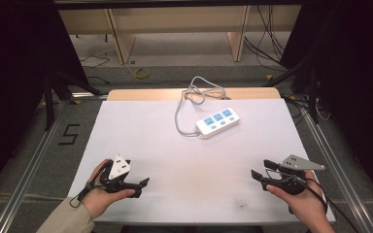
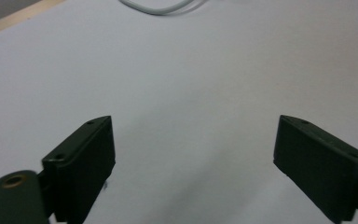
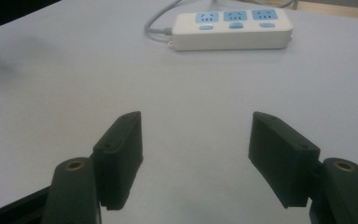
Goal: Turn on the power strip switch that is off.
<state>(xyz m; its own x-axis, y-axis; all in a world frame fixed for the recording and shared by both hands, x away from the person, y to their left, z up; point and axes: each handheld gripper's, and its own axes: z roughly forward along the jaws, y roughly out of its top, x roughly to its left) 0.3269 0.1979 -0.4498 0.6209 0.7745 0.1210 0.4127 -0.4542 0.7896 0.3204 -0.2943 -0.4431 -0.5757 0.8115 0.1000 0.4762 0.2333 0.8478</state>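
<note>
High view: white matte table sheet, flat and rectangular, laid over a wooden top. White plastic power strip, oblong with three blue sockets, lies far of centre; its grey cord loops toward the far edge. Left gripper rests near-left, jaws wide apart, empty. Right gripper rests near-right, jaws likewise apart, empty, pointed at the strip. Both stand well apart from the strip. Judgement: approach not yet begun; next move calls for a forward reach, jaws spanning the strip's smooth, hard body.
</note>
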